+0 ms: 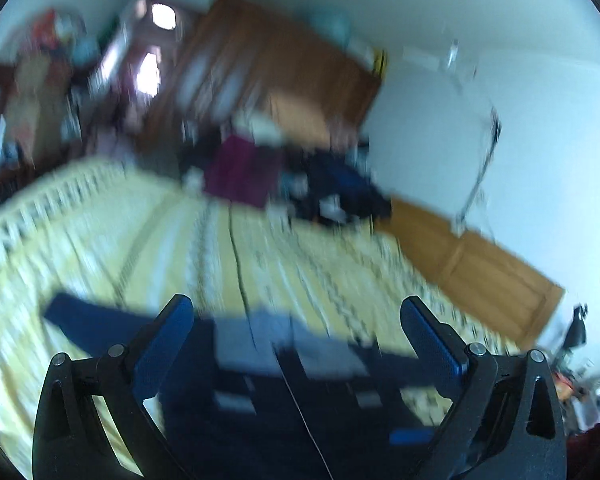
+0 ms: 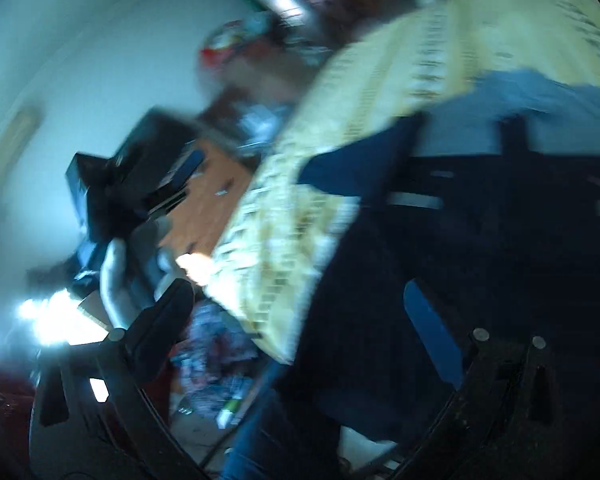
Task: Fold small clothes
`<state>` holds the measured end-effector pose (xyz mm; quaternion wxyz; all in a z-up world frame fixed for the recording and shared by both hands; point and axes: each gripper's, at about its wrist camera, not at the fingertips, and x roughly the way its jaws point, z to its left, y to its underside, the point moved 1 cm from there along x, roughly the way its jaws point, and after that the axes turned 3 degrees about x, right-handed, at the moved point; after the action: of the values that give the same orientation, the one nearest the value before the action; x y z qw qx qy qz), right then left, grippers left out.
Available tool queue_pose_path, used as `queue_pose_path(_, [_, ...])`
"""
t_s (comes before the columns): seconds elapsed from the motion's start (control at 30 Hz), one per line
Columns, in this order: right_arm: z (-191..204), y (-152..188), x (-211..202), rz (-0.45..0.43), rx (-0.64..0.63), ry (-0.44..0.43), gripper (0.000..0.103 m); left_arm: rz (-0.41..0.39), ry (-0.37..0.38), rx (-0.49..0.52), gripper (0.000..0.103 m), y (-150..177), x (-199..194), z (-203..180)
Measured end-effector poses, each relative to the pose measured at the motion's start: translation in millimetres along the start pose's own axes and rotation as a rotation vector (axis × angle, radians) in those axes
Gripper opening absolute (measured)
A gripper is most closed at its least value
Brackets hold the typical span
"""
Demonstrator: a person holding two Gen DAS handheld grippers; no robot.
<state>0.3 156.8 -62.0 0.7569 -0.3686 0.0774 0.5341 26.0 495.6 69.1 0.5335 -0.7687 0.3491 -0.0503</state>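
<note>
A dark navy garment (image 1: 284, 384) with a lighter grey-blue panel lies spread on the yellow patterned bedspread (image 1: 140, 232); both views are blurred by motion. My left gripper (image 1: 296, 312) hovers just above its near part, fingers wide apart, nothing between them. In the right wrist view the same navy garment (image 2: 480, 240) covers the right side over the bedspread (image 2: 440, 40). My right gripper (image 2: 300, 292) is open too, its right fingertip (image 2: 428, 320) over the dark cloth and its left one out past the bed's edge.
A wooden wardrobe (image 1: 276, 64) and a pile of dark and maroon clothes (image 1: 244, 168) stand beyond the bed's far end. A wooden headboard (image 1: 472, 260) runs along the white wall. Beside the bed are a cluttered floor (image 2: 216, 352), a wooden surface (image 2: 216, 208) and black items (image 2: 112, 184).
</note>
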Motion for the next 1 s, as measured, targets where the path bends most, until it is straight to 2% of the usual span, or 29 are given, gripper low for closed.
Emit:
queue_pose_path(0.1, [-77.0, -19.4, -72.3, -0.087, 0.077, 0.175, 0.103, 0.187, -0.013, 0.008, 0.103, 31.8, 65.4, -17.4])
queue_pose_path(0.2, [-155.8, -54.5, -161.3, -0.209, 0.107, 0.425, 0.103, 0.263, -0.061, 0.080, 0.103, 55.9, 117.9, -37.3])
queue_pose_path(0.23, [-185.5, -64.9, -197.0, -0.264, 0.128, 0.553, 0.103, 0.279, -0.074, 0.111, 0.103, 67.1, 136.6, -43.7])
queue_pose_path(0.37, [-290.2, -78.1, -313.5, -0.418, 0.341, 0.823, 0.103, 0.405, -0.154, 0.210, 0.103, 122.9, 218.3, -48.1])
queue_pose_path(0.43, [-336.8, -74.4, -348.1, -0.426, 0.426, 0.981, 0.103, 0.521, -0.228, 0.250, 0.103, 160.1, 258.3, -47.7])
queue_pose_path(0.47, [-351.6, -74.9, -357.4, -0.413, 0.451, 1.015, 0.103, 0.581, -0.244, 0.228, 0.103, 175.7, 273.4, -40.8])
queue_pose_path(0.53, [-381.1, -71.6, -376.0, -0.419, 0.535, 1.055, 0.103, 0.676, -0.263, 0.171, 0.103, 206.2, 293.1, -28.7])
queue_pose_path(0.6, [-396.1, -66.6, -404.2, -0.531, 0.608, 1.033, 0.102, 0.724, -0.299, 0.180, 0.103, 227.2, 303.6, -23.1])
queue_pose_path(0.67, [-405.0, -68.3, -417.5, -0.608, 0.644, 0.973, 0.102, 0.733, -0.328, 0.224, 0.103, 233.5, 306.0, -27.9])
queue_pose_path(0.77, [-430.9, -70.7, -425.6, -0.626, 0.687, 0.922, 0.102, 0.752, -0.347, 0.230, 0.103, 237.2, 309.4, -29.6])
queue_pose_path(0.87, [-439.2, -73.1, -430.9, -0.639, 0.708, 0.888, 0.099, 0.744, -0.346, 0.238, 0.103, 238.4, 306.7, -32.0])
queue_pose_path(1.0, [-431.6, -73.3, -419.9, -0.647, 0.659, 0.892, 0.080, 0.727, -0.345, 0.242, 0.103, 237.7, 304.9, -29.2])
